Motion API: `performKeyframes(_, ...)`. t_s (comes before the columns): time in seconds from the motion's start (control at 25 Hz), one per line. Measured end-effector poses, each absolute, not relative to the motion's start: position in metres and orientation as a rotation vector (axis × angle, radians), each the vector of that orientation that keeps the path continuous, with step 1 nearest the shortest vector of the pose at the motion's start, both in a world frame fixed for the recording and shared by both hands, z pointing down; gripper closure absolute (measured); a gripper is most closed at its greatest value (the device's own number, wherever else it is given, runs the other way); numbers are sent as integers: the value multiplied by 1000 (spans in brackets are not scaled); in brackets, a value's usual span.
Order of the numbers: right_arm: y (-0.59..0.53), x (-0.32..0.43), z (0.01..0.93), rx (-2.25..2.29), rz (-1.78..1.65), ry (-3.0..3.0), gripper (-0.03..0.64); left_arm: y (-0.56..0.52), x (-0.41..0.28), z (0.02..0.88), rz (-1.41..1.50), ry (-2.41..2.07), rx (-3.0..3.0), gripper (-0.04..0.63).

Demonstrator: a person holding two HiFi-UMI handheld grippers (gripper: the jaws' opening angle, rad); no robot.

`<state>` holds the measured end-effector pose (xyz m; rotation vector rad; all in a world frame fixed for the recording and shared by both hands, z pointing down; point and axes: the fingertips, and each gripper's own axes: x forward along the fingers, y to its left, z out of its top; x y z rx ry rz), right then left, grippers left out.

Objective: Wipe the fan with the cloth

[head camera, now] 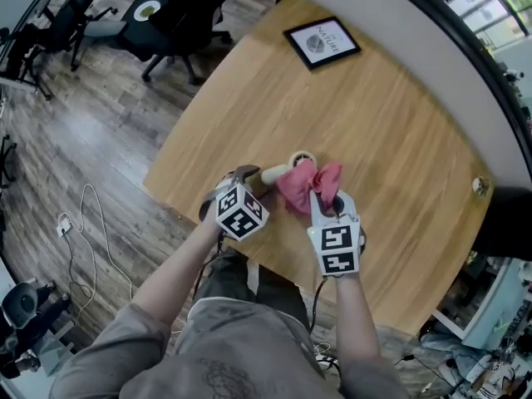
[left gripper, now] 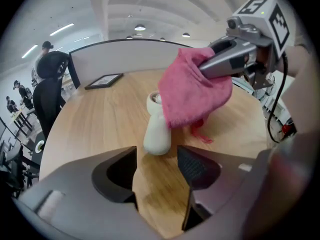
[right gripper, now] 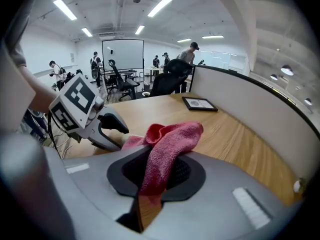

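A small white fan lies on the wooden table, its handle end pointing at my left gripper. The left gripper stands open just short of that handle, with nothing between its jaws. In the head view the left gripper sits left of the fan. My right gripper is shut on a pink cloth. That cloth hangs over the fan's head and hides most of it. The right gripper holds the cloth from the near side.
A framed picture lies at the table's far end, beside a curved grey partition. Black office chairs stand on the wood floor beyond the table's left edge. A small round object rests near the right rim.
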<state>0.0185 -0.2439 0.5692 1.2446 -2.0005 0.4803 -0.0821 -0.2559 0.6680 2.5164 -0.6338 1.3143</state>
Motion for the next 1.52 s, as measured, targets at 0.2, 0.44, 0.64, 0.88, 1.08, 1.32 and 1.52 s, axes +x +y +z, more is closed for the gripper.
performKeyframes(0.2, -251, 22, 520, 1287, 398, -2045, 560, -258, -109, 643, 1340, -713, 2496, 346)
performKeyframes(0.44, -260, 22, 445, 1406, 271, -2107, 559, -275, -124, 566, 1273, -892, 2616, 386)
performKeyframes(0.64, -261, 17, 368, 1502, 152, -2193, 560, -287, -131, 487, 1124, -1017, 2730, 418)
performKeyframes(0.88, -251, 15, 280, 1625, -10, -2283, 558, -299, -140, 394, 950, -1168, 2857, 459)
performKeyframes(1.08, -231, 21, 220, 1705, -170, -2310, 558, -294, -146, 313, 709, -1299, 2947, 505)
performKeyframes(1.32, -204, 27, 176, 1770, -276, -2333, 558, -275, -149, 235, 468, -1399, 3054, 523)
performKeyframes(1.52, -182, 38, 158, 1826, -311, -2327, 558, -259, -151, 208, 355, -1415, 3057, 547)
